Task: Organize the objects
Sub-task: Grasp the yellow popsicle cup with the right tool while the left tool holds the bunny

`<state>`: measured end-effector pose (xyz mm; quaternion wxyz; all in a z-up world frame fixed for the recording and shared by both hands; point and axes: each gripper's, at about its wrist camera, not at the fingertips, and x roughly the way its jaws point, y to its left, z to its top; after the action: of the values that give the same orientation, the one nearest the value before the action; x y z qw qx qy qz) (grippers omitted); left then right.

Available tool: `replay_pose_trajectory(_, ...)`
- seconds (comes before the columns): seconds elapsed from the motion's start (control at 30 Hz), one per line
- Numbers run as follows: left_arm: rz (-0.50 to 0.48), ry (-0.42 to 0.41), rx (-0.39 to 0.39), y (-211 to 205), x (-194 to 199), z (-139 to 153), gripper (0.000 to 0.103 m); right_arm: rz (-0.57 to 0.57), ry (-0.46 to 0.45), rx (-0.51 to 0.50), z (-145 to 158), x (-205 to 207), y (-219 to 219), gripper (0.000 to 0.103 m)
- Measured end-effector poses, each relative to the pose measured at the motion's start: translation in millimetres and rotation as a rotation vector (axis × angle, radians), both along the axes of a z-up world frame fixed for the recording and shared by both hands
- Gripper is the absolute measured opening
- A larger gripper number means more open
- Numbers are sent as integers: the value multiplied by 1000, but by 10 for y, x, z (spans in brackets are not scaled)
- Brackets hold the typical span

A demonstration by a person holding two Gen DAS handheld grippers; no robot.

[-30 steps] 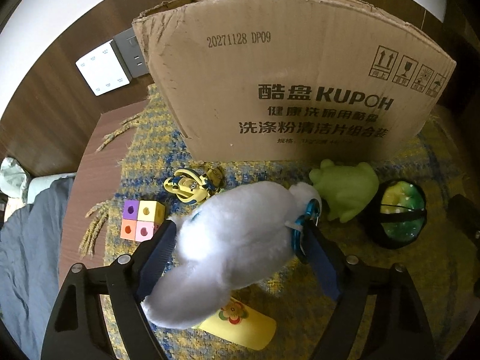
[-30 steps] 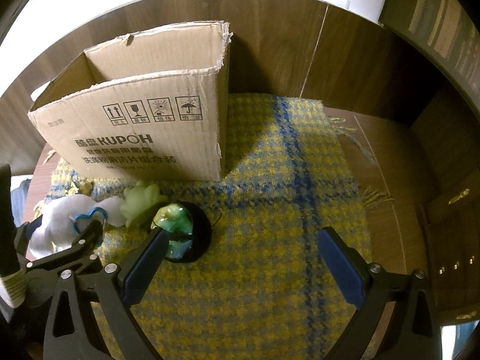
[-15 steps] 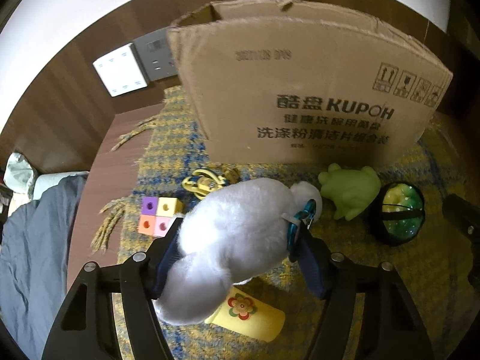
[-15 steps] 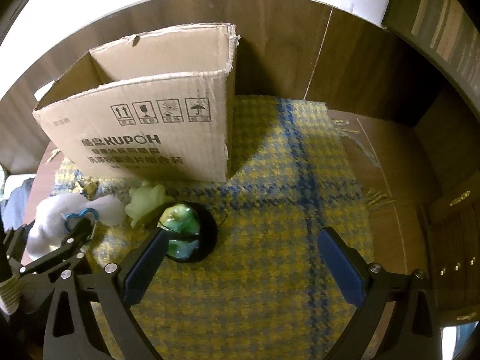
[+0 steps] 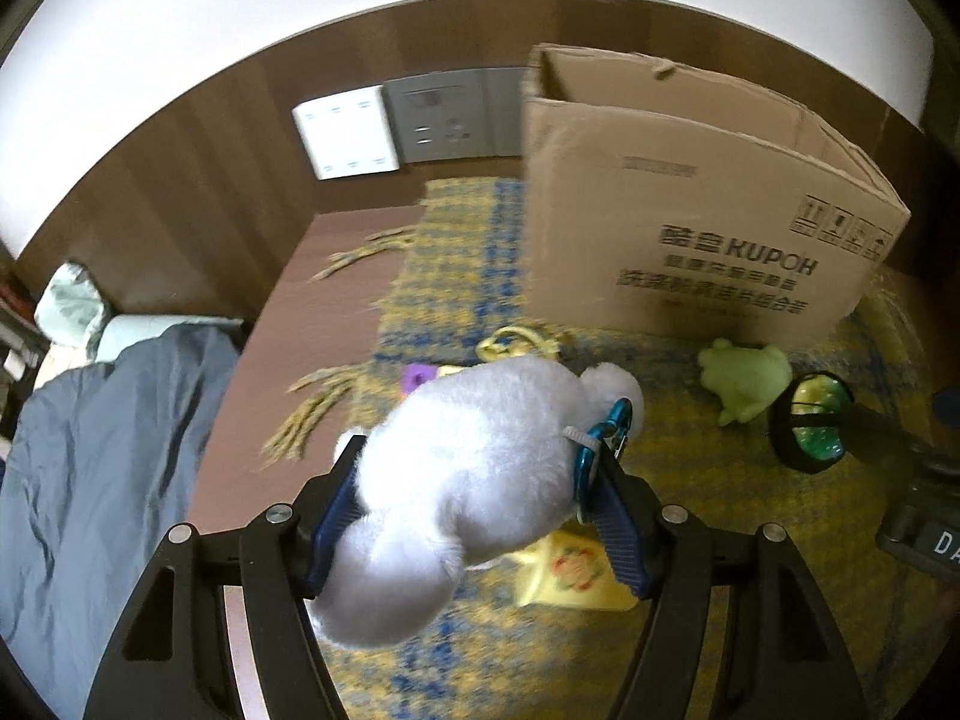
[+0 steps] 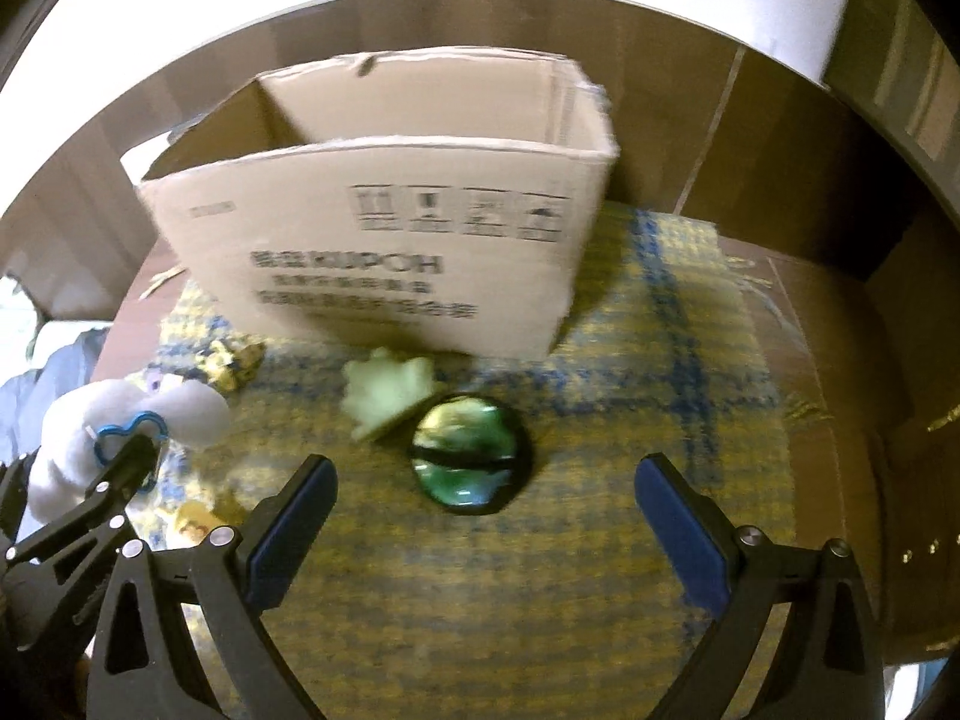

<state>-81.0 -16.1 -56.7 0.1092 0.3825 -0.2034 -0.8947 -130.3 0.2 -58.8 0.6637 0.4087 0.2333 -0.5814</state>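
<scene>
Between the blue pads of the left gripper [image 5: 480,516], at the six o'clock edge of the left wrist view, sits the white plush toy [image 5: 474,468], squeezed across its middle so the soft body bulges out either side; the fingers are closed on it, and it appears to ride clear of the yellow-and-blue woven cloth [image 5: 720,492] that covers the bench. A blue carabiner [image 5: 606,438] clipped to the toy lies against the right-hand pad. The open cardboard box [image 5: 690,240] stands at about one o'clock, its top uncovered, which makes it the likely home for the toys. The green frog toy [image 5: 744,378] and the dark-rimmed green ball [image 5: 813,426] wait at three o'clock, close to the box's foot. In the right wrist view the right gripper [image 6: 486,516] has its fingers spread wide and empty, framing that ball [image 6: 468,456] at twelve o'clock, probably lined up to take it. A yellow flowered piece [image 5: 570,570] lies under the plush.
</scene>
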Motion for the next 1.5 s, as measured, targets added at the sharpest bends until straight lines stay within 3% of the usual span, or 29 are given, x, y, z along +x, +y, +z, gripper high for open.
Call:
replay_pose_trajectory(0.63,154,12,-1,-888,456,254,69,187,-16,20,-4,1018,116,100)
replay_pose_trajectory(1.1,193,18,7,-1259,475,360,69,217,-17,90,-124,1478,96,99)
replay_pose_trajectory(1.2,190,15,9,-1272,479,350,69,206,-19,116,-184,1492,90,93)
replay_pose_trajectory(1.37,184,9,9,-1265,491,331,69,211,-40,161,-316,1515,86,65)
replay_pose_trajectory(1.5,176,9,7,-1220,492,327,69,211,-50,143,-300,1487,130,65)
